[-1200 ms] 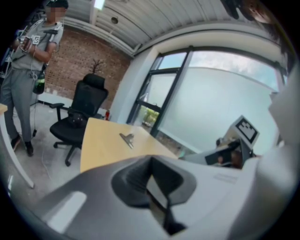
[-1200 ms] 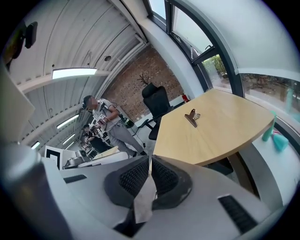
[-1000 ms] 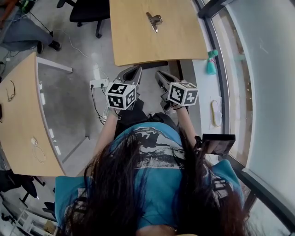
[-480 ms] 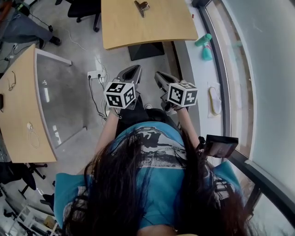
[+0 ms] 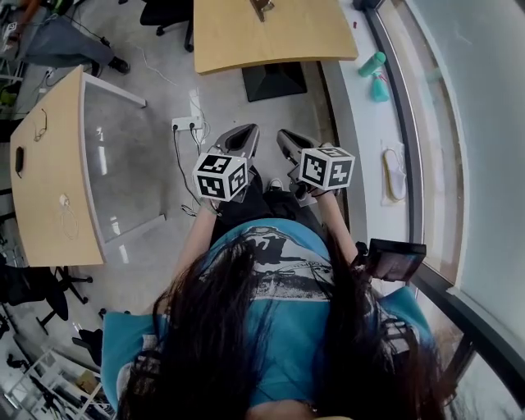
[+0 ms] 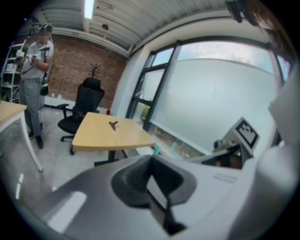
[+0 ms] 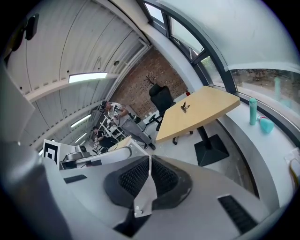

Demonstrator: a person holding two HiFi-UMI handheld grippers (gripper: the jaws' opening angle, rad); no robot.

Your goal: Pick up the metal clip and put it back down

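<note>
At far edge of head view: metal clip point(image 5: 262, 8) lies flat on the wooden table point(image 5: 295, 41), partly cut off by the frame top. Nothing touches it.

Task status (judgement): clip is on table, neither gripper near it. From this alone can't tell whether pick-up hasn't begun or put-down is already done. If not begun, all is left: approach, grasp, lift, set down.

Grippers:
- left gripper point(image 5: 244, 135): jaws together, nothing between them (clear in left gripper view).
- right gripper point(image 5: 289, 139): jaws together too, pads meet along a thin seam, nothing held.
- Both held close to the person's body, side by side, over bare floor, tips pointing roughly fwd toward table.

Clip vs grippers: well apart. Open floor and the table's near edge lie between. In both gripper views the clip shows as a small dark shape far beyond the closed jaw tips, above and off the jaw line, not lined up for a grasp.

Next move would call for (judgement): step or reach to table, open one gripper's jaws wide enough for the clip handles, come down over it.

Misc: teal bottle point(image 5: 371, 64) on window ledge beside table, not involved.
</note>
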